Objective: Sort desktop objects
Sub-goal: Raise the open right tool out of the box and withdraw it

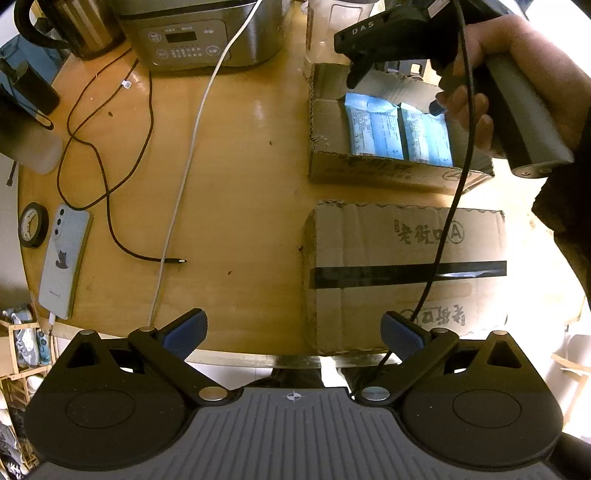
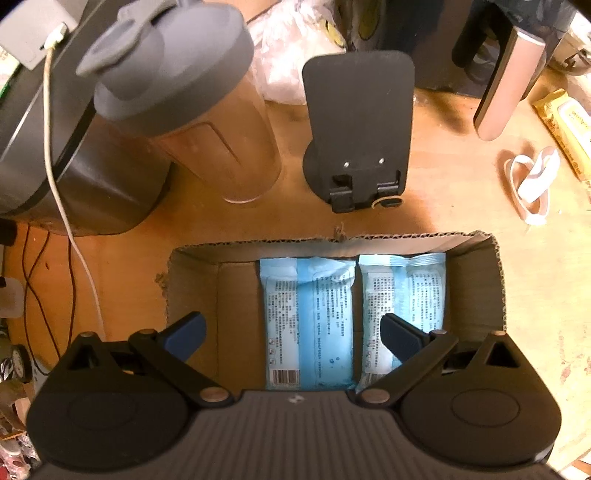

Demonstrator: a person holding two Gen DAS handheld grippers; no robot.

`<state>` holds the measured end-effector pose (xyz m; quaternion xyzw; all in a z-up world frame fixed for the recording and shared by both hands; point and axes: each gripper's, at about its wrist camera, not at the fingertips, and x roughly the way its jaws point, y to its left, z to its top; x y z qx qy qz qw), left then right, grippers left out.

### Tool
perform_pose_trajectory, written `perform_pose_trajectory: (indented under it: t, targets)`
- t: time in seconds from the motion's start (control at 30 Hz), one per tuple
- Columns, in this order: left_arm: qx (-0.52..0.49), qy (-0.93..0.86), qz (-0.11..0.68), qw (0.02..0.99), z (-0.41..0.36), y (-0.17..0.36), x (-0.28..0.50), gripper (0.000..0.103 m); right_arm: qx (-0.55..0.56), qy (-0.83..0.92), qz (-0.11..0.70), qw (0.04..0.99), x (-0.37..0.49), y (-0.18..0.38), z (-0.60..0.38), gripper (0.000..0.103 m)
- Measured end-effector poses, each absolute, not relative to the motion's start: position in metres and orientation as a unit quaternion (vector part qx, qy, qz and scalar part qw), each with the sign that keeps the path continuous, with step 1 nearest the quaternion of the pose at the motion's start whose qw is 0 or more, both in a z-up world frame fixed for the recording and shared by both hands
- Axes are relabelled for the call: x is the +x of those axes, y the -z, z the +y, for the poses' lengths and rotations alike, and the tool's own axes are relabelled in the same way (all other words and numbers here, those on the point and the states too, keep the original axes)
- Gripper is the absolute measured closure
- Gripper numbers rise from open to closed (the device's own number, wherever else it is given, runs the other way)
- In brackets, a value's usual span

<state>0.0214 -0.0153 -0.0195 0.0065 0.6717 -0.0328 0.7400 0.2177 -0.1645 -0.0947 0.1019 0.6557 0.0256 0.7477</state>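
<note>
An open cardboard box holds two light-blue wipe packs side by side, one on the left and one on the right. My right gripper is open and empty, hovering above the box over the packs; in the left wrist view it is seen from outside, held in a hand. My left gripper is open and empty at the table's near edge, next to a closed taped cardboard box.
A phone, tape roll, black cable and white cable lie on the left of the wooden table. A rice cooker, kettle, lidded bottle, black stand and yellow pack stand behind.
</note>
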Motion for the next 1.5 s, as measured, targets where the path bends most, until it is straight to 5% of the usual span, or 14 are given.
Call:
perform_pose_trajectory:
  t: [1.5]
  targets:
    - [0.016, 0.042, 0.667, 0.744, -0.037, 0.015, 0.018, 0.000, 0.088, 0.024, 0.648, 0.757, 0.208, 0.086, -0.233, 0.000]
